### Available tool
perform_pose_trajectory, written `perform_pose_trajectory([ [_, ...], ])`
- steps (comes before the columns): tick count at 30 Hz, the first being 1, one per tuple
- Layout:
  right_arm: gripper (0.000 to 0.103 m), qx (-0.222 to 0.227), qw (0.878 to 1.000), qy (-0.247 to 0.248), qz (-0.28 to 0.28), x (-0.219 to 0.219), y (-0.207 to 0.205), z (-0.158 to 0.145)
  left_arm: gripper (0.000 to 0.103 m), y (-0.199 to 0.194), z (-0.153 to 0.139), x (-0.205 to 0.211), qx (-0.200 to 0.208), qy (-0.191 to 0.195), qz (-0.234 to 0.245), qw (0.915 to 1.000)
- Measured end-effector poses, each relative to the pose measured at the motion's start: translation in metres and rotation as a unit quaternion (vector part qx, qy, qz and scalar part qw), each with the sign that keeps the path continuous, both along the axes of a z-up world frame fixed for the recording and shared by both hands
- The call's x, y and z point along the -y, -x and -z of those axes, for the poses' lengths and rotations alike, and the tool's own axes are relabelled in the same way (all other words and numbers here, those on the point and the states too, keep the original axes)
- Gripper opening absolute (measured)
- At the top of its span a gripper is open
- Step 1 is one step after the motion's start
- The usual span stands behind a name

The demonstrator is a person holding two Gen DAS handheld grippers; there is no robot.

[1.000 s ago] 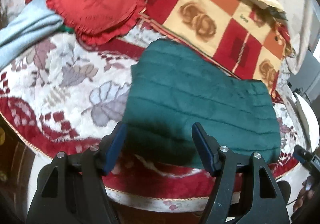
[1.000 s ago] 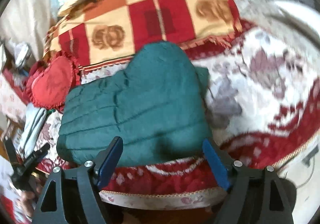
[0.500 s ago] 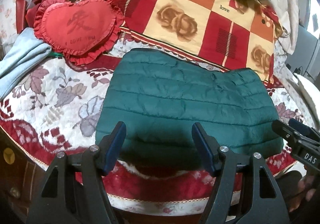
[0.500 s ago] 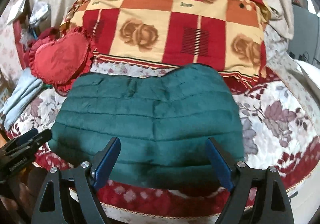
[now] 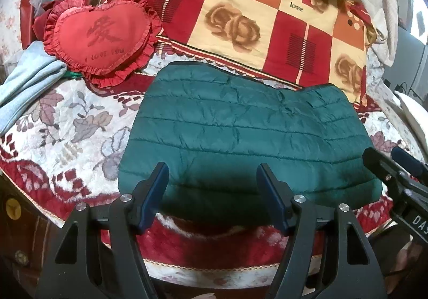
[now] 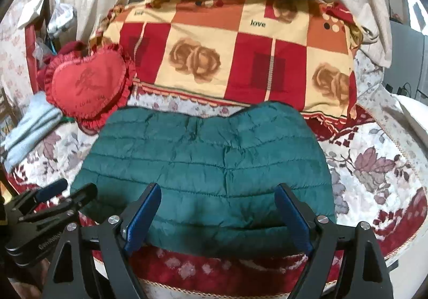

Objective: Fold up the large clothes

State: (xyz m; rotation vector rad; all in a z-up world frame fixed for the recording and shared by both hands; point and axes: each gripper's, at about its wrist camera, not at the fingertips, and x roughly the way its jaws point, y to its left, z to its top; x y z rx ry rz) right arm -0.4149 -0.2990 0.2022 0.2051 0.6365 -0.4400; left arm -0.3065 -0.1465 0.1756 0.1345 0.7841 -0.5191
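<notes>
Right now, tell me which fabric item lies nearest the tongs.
The green quilted jacket, folded flat right ahead; the red heart cushion and pale blue garment lie farther off.

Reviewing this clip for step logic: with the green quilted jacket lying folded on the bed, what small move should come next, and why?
Probably draw both grippers back and leave it. The green quilted jacket already lies as a flat, compact bundle on the floral bedspread. The left gripper is open and empty; the right gripper is opening, its pads gripping nothing.

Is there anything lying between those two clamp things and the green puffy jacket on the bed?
Nothing visible. The green jacket lies directly ahead of the left gripper and the right gripper, with nothing lying across its near edge. Both hold nothing; the right one's jaws are opening.
</notes>
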Motion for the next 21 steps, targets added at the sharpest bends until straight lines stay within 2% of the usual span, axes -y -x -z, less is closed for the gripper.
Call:
perform_pose_trajectory([
  [1, 0.095, 0.003, 1.0, 0.001, 0.002, 0.0, 0.001, -0.001, 0.069, 0.001, 0.0, 0.0, 0.001, 0.0, 0.0, 1.0],
  [3, 0.099, 0.011, 1.0, 0.008, 0.005, -0.002, 0.004, -0.003, 0.069, 0.004, -0.001, 0.001, 0.004, 0.0, 0.0, 1.0],
  [21, 0.099, -0.009, 1.0, 0.0, -0.017, -0.012, -0.001, 0.007, 0.069, 0.005, 0.004, -0.001, 0.001, -0.004, -0.001, 1.0],
])
